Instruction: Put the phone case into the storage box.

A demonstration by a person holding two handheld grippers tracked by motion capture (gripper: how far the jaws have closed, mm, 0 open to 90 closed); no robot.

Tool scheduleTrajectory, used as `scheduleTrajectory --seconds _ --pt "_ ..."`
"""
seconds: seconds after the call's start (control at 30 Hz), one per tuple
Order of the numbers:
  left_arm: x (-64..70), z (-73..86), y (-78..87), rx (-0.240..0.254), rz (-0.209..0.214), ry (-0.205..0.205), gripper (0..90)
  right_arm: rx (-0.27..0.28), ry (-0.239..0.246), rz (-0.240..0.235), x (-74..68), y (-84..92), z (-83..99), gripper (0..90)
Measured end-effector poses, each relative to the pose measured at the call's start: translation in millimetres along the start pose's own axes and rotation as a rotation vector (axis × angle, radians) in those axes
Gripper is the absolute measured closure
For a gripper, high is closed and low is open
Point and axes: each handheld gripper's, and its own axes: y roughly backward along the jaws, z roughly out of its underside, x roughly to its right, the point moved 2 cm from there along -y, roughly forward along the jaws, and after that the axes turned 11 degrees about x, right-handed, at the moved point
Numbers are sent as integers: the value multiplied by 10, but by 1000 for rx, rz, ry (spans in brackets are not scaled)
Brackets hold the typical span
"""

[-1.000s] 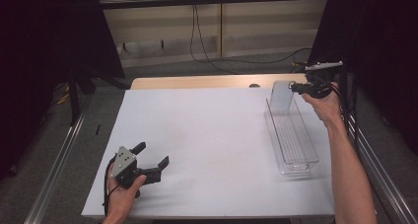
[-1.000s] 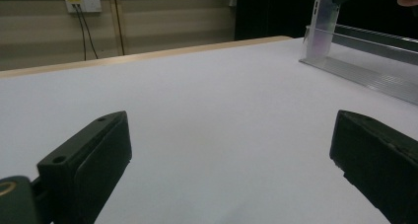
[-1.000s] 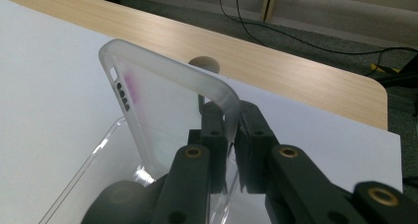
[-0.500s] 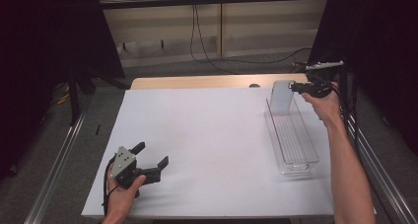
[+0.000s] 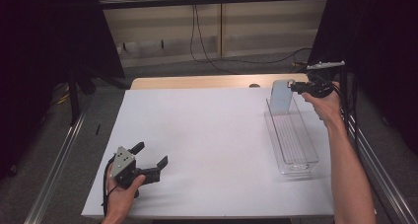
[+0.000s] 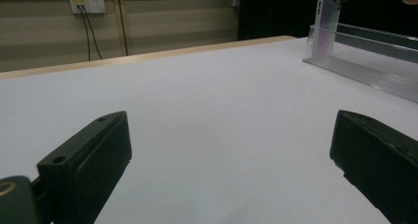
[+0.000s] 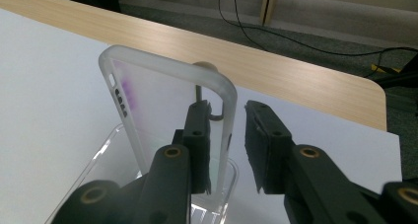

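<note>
Looks like a featherweight job: frosted phone case [image 7: 162,100], thin soft plastic, bendy rather than brittle, probably a bit slick on the smooth back. Won't break, but will likely flex and pop out if squeezed hard across the open middle. Best taken by the rim on a long side, where the frame is stiffest, with a gentle pinch. Could tip over easily, standing on end like that.

Now the fingers, nearest first. Left fingers [image 6: 88,160] spread wide, low over the bare white tabletop [image 5: 207,135], nothing between them and nothing touching, with the case way off ahead and to their right.

Further out, right fingers [image 7: 268,145] parted a little, having just been opening. Case's side rim sitting right between them: one finger behind the translucent back, seen through it, too close to tell if it touches; the other clear of the rim with a visible gap. So no squeeze on it, more of a let-go. Case upright at the far end of a clear tray [image 5: 293,140], just below the fingertips.
</note>
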Motion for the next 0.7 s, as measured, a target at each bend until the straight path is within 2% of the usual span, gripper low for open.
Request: scheduleTrajectory --seconds 0.4,0.5,0.6,0.7 --pt "3 0 -2 -3 0 -4 24 17 -6 19 4 49 6 536" --pt "5 -2 -1 3 -1 1 24 22 -10 27 -3 47 10 454" --pt "0 -9 10 5 -2 -3 24 14 -5 38 -17 34 30 290" --pt "-9 -11 18 8 -8 -5 24 32 -7 47 -27 35 45 213"
